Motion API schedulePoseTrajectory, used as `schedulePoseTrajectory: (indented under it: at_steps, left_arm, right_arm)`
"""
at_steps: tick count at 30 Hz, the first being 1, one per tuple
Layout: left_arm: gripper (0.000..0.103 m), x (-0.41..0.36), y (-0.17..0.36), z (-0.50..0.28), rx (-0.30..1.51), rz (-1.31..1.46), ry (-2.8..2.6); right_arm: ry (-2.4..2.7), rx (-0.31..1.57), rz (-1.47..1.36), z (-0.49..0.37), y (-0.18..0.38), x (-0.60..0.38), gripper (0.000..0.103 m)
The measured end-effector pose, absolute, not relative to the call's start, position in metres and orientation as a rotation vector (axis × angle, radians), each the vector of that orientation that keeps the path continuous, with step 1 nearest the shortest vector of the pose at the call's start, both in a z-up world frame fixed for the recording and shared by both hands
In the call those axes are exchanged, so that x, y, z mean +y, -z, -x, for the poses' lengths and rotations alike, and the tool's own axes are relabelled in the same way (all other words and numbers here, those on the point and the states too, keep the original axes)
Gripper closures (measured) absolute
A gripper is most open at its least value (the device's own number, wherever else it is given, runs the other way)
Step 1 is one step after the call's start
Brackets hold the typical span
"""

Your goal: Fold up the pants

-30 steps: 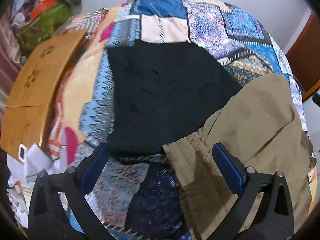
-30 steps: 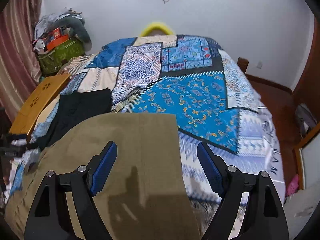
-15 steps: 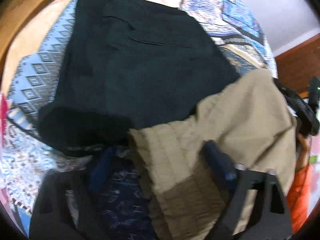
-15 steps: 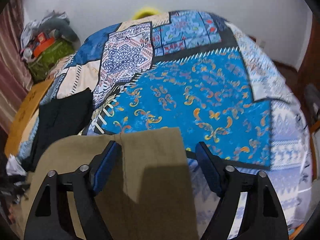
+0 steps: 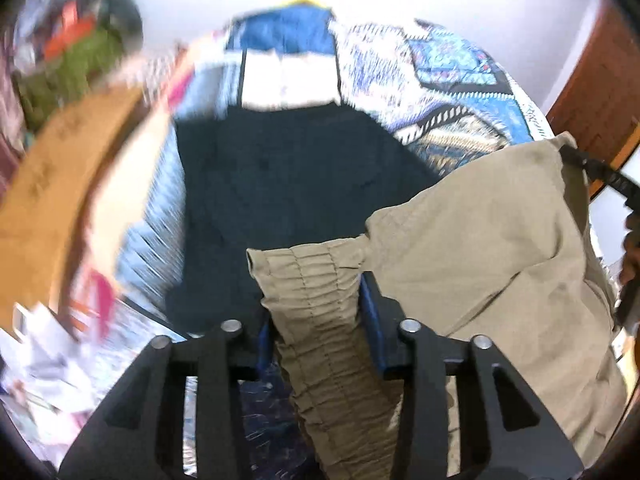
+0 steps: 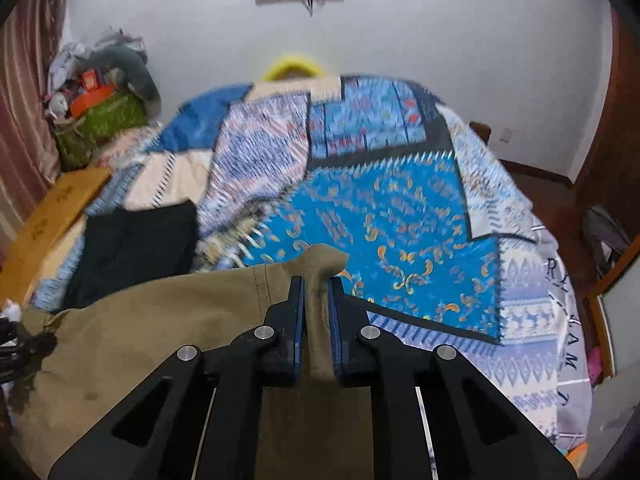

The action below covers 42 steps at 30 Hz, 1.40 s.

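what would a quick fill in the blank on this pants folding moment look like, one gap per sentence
1. The left gripper is shut on the gathered ____ of the khaki pants.
2. The right gripper is ____ on another part of the same pants.
3. The garment lying flat on the quilt beside the khaki pants is ____ in colour.
4. At the bed's left edge lies a ____ board.

Missing words: waistband; shut; black; wooden
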<state>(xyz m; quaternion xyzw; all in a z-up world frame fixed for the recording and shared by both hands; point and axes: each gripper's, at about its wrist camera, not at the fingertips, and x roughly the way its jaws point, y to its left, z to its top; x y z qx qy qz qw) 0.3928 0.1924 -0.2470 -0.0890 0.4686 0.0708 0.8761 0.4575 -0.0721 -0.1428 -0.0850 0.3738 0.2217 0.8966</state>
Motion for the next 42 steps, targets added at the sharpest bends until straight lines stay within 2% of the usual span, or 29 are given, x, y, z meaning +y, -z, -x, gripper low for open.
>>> schedulePoseTrajectory:
  at_steps: [4, 9, 16, 29, 42]
  left_arm:
    - [0.076, 0.189, 0.203, -0.389, 0.903, 0.162, -0.149]
    - [0.078, 0.181, 0.145, -0.384, 0.780, 0.156, -0.142]
    - [0.082, 0.161, 0.113, -0.348, 0.714, 0.141, -0.097]
    - [0.082, 0.137, 0.124, -0.250, 0.714, 0.054, -0.017]
    - [0.081, 0.117, 0.162, -0.186, 0.795, -0.018, 0.009]
  right_arm:
    - [-0.450, 0.703, 0.186, -0.439, 0.099, -0.081, 0.094]
    - [-0.438, 0.604, 0.155, -0.414, 0.040, -0.098, 0.094]
    - [-0.468, 0.554, 0.127, -0.361, 0.007, -0.126, 0.094]
    - [-0.514, 0.596, 0.073, -0.263, 0.032, -0.169, 0.094]
    - [-0.510, 0.759, 0.033, -0.188, 0.101, -0.205, 0.094]
